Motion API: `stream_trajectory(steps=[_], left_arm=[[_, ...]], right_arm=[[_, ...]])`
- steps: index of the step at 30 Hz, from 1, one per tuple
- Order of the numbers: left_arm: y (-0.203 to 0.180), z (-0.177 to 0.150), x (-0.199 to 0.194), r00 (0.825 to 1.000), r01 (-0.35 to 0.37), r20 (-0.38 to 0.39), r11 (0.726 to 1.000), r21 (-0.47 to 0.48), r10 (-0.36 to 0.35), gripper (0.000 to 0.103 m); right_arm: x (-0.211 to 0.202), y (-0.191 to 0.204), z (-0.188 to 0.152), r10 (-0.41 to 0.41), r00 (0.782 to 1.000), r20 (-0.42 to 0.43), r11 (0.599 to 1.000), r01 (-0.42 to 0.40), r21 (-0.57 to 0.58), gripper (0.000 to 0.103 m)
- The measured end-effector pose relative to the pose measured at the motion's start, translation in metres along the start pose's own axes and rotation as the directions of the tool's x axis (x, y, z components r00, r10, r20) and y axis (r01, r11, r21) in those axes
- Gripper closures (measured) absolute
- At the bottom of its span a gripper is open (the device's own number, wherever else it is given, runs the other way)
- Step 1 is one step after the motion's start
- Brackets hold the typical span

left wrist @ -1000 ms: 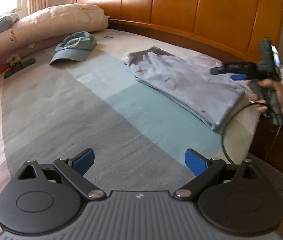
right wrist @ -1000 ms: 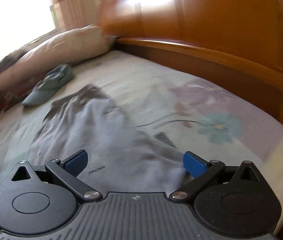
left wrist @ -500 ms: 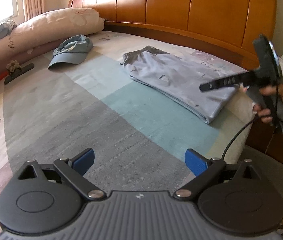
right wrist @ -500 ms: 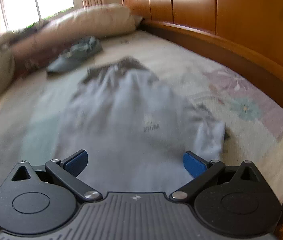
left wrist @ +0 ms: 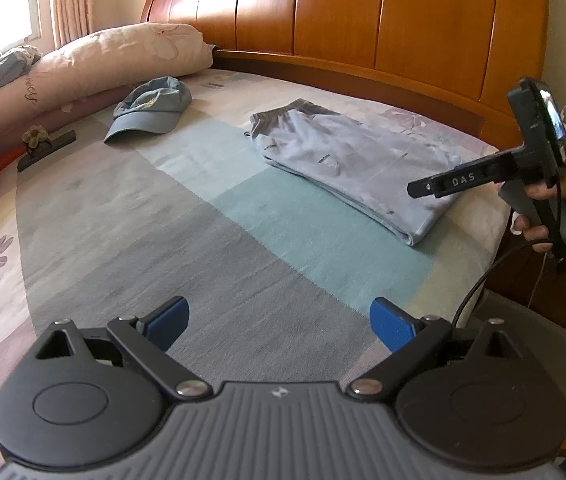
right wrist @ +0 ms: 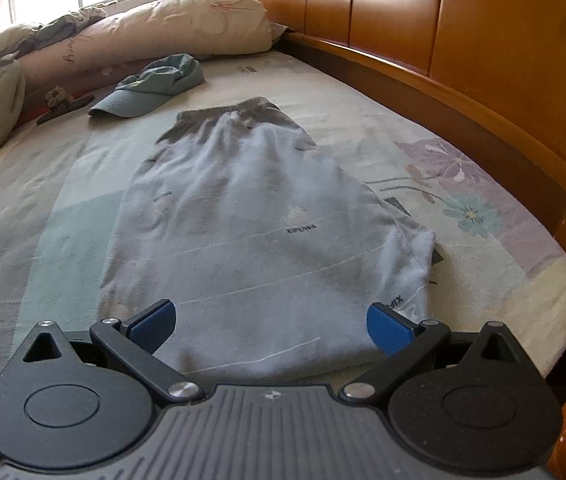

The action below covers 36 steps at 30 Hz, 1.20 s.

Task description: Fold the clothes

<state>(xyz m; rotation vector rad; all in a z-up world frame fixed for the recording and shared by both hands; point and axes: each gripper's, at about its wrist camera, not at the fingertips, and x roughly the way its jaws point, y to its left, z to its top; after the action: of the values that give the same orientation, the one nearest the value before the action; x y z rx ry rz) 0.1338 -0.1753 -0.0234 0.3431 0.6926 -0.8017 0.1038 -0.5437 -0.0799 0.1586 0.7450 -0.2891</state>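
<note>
Grey-blue jersey shorts [right wrist: 251,216] lie flat in layers on the bed [left wrist: 131,216] by the headboard, soft and light we judge, best pinched at a near hem corner; both our claws, left [left wrist: 279,322] and right [right wrist: 269,320], gape empty, the right now steadier, squared behind the hem.

I can read "DAS" in pale letters on the black arm of the right tongs [left wrist: 457,181], seen from the left wrist camera. The long pink pillow [left wrist: 83,68] carries a dark handwritten-style word along its side; I cannot make it out for sure. On the folded grey-blue trousers [right wrist: 259,232] there are small dark prints: one near the middle that shows mirrored and is too small to read, and another by the near right corner, partly hidden behind the blue pad.
</note>
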Motion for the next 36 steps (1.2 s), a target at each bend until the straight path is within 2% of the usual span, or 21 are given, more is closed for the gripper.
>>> stream_trajectory(steps=[5,10,14,22,28,36], left_arm=[[0.001,-0.001,-0.003,1.000,-0.004,0.018,1.000,-0.005,0.004,0.006],[0.002,-0.002,-0.006,0.999,-0.011,0.044,1.000,-0.008,0.011,0.006],[0.004,0.000,-0.005,0.999,0.013,0.038,1.000,-0.025,-0.012,0.005],[-0.002,0.006,-0.001,0.996,0.071,0.054,0.996,-0.056,-0.068,0.005],[-0.018,0.006,-0.005,0.994,0.076,0.077,0.997,-0.021,-0.074,0.005],[-0.034,0.012,-0.009,0.990,0.107,0.098,0.994,-0.021,-0.105,0.001]], right_arm=[[-0.007,0.014,0.004,0.063,0.997,0.038,0.998,-0.063,-0.015,0.000],[0.007,0.031,-0.002,0.087,0.996,-0.015,0.996,-0.087,-0.024,0.000],[0.000,0.038,-0.010,0.061,0.998,-0.031,0.997,-0.062,-0.039,0.000],[-0.051,0.041,-0.019,-0.006,1.000,-0.005,1.000,0.006,0.021,0.000],[-0.086,0.044,-0.031,-0.042,0.999,-0.016,0.996,0.043,0.076,0.000],[-0.119,0.056,-0.043,-0.059,0.998,-0.006,0.995,0.059,0.080,0.000]])
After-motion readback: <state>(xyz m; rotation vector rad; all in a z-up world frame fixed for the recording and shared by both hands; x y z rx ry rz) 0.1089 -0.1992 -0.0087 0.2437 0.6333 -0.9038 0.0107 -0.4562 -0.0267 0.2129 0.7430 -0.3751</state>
